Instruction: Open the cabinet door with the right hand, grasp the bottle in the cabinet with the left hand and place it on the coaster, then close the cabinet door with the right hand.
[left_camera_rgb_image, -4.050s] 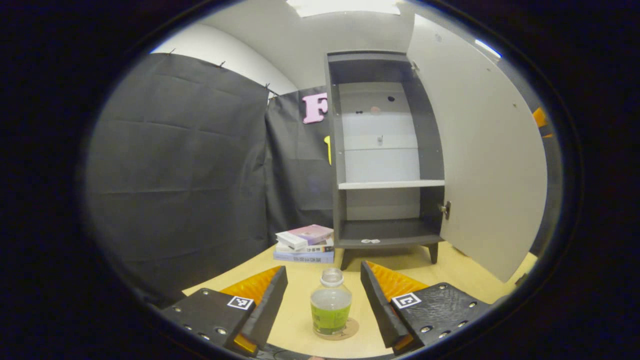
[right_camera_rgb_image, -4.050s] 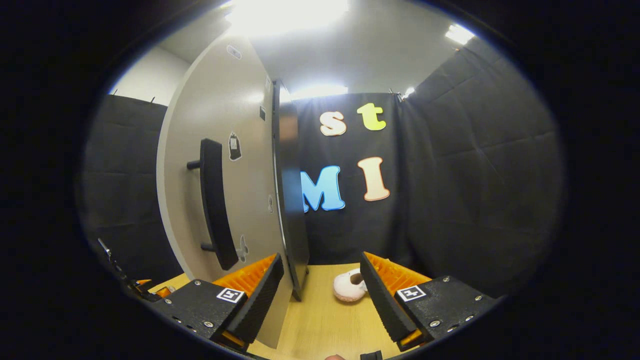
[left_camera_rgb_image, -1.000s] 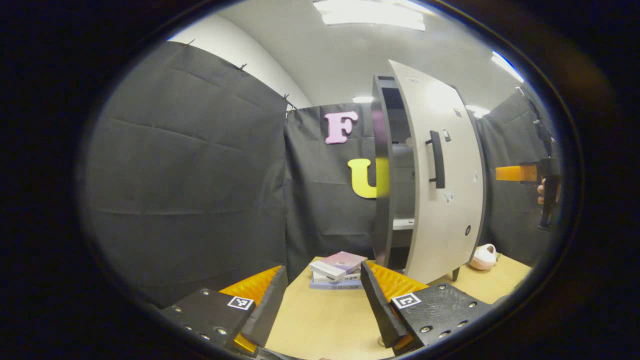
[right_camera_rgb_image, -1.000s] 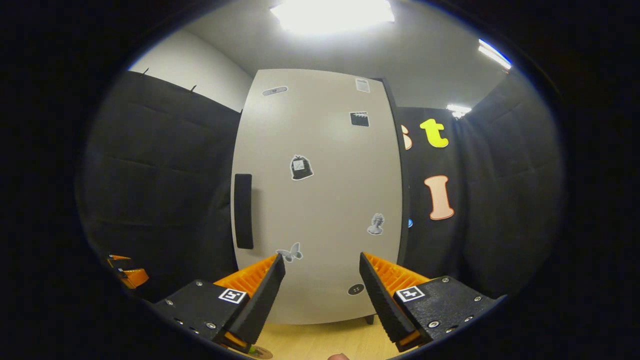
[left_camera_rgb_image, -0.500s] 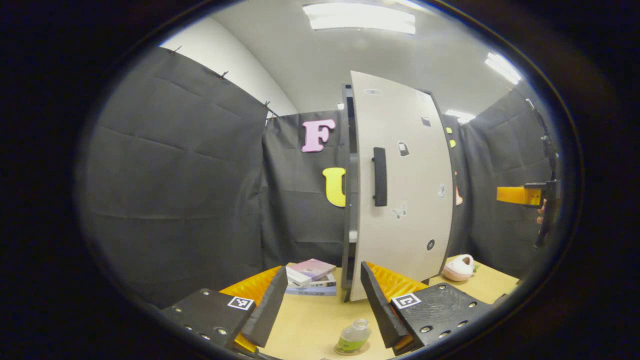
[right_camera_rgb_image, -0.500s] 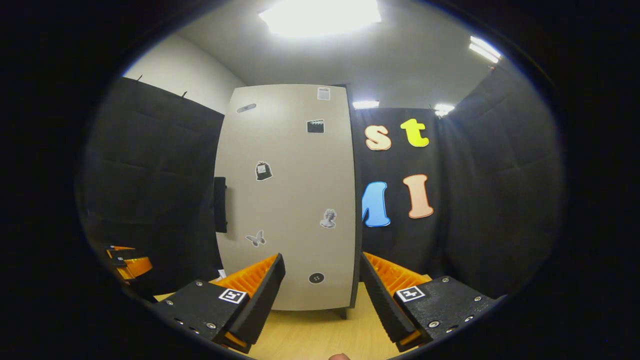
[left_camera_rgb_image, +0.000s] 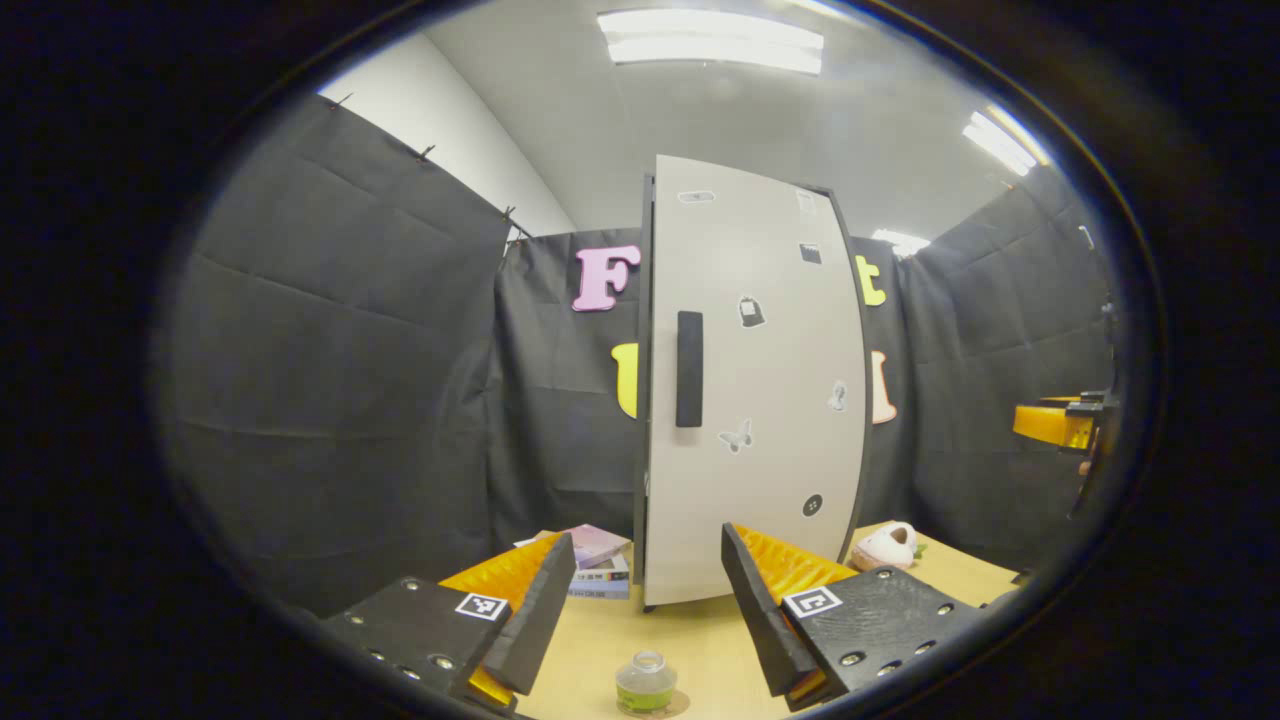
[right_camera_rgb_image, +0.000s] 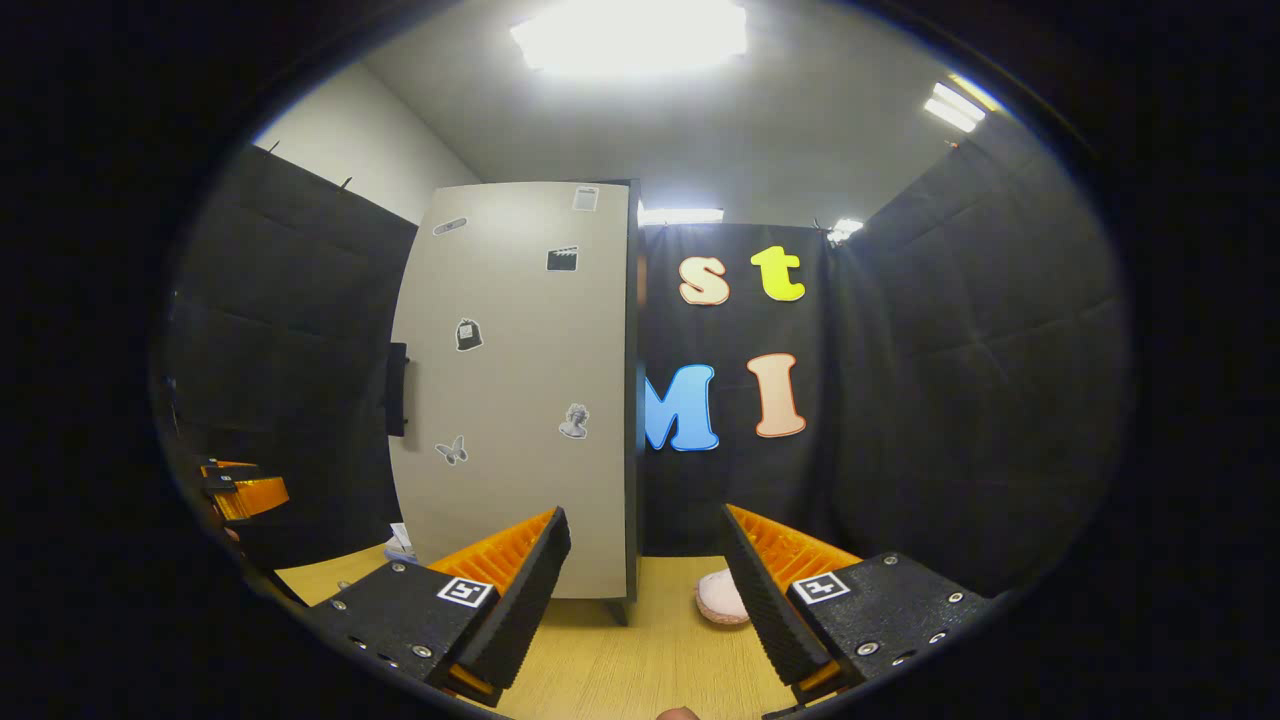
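- In the left gripper view, we observed the left gripper (left_camera_rgb_image: 648, 600) released, its jaws spread wide and holding nothing, above the near edge of the table (left_camera_rgb_image: 700, 640).
- The bottle (left_camera_rgb_image: 645, 685) stood upright on the coaster (left_camera_rgb_image: 672, 708) at the near edge of the table, between and below the two fingers and touching neither.
- The cabinet door (left_camera_rgb_image: 755, 380) lay flush against the cabinet, its dark handle (left_camera_rgb_image: 689, 368) near its left edge and several small stickers (left_camera_rgb_image: 751, 311) on its face.
- A stack of books (left_camera_rgb_image: 598, 570) lay just beside the cabinet's left foot, and a pink plush slipper (left_camera_rgb_image: 885, 547) lay toward the table's right edge.
- We saw the right gripper (left_camera_rgb_image: 1062, 425) at the far right of this view, apart from the cabinet.
- In the right gripper view, the right gripper (right_camera_rgb_image: 645, 575) was likewise released, jaws apart and empty, facing the right edge of the closed cabinet door (right_camera_rgb_image: 520, 390).
- There the slipper (right_camera_rgb_image: 720, 598) lay on the table (right_camera_rgb_image: 640, 670) beside the cabinet, partly hidden by the right-hand finger.
- The left gripper (right_camera_rgb_image: 245, 490) appeared at the left edge of this view.
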